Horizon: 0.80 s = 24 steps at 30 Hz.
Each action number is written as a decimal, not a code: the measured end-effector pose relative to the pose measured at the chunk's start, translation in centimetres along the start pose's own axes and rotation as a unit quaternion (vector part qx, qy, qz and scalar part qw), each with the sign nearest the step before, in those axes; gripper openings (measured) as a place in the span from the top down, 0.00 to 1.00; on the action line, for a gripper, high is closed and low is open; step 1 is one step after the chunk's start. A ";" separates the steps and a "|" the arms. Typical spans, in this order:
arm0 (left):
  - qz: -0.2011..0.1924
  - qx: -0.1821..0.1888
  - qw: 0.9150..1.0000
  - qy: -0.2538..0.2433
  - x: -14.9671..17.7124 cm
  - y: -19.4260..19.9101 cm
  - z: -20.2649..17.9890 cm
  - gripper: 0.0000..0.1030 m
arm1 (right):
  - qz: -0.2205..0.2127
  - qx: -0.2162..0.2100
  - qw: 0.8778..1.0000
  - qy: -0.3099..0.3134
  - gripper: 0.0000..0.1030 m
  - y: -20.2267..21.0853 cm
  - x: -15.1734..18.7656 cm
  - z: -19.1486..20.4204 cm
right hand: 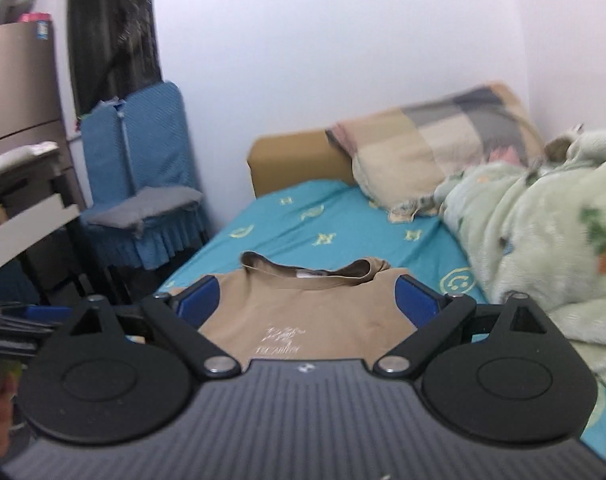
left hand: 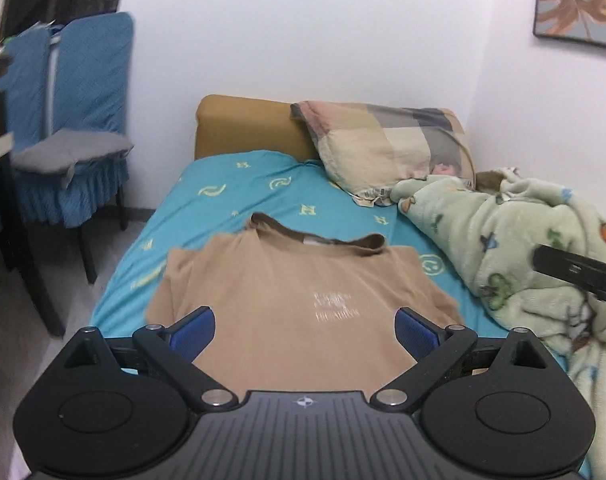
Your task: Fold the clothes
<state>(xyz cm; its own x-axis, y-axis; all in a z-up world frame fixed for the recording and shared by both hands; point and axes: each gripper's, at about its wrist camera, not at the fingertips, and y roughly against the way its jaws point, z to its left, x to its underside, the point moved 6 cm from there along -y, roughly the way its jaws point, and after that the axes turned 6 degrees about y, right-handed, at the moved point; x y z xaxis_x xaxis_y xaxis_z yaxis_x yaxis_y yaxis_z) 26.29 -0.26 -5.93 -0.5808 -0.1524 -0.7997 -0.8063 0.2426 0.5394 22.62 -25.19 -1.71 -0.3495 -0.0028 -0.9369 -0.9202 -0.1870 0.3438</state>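
Cloth is what I am dealing with: a tan T-shirt point(left hand: 287, 300) spread front-up on the turquoise bedsheet point(left hand: 231, 200), collar toward the pillow point(left hand: 387, 148), pale print on the chest. Its sleeves look tucked under already, since both side edges run fairly straight, though motion blur leaves me unsure.

My left gripper point(left hand: 305, 330) hangs above the lower part of the shirt with its jaws wide and nothing between the blue pads. My right gripper point(right hand: 307, 300) hangs likewise over the shirt, jaws spread well apart, gripping nothing.

I judge the shirt light, limp and soft, with no stiffness to carry a push: it will sag and crease wherever I lift it, and drag on the sheet rather than slide cleanly. It is not fragile, so a firm pinch is safe. The best holds seem to be the two hem corners nearest me, one per gripper, taking all layers together. The fleece blanket point(left hand: 523, 248) lies close on the right and could snag.
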 end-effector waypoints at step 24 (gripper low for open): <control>-0.032 -0.073 0.955 0.285 1.8 -9.3 18.3 0.28 | 0.096 0.006 0.979 -0.178 0.14 0.7 11.4 -2.0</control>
<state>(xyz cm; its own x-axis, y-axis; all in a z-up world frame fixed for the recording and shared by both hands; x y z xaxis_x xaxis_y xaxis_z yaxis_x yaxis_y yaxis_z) 34.79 14.71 -17.27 -0.4620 -0.6701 -0.5810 -0.8256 0.0857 0.5577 18.37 -27.29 -12.34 -0.5533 0.3065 -0.7745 -0.8330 -0.2059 0.5136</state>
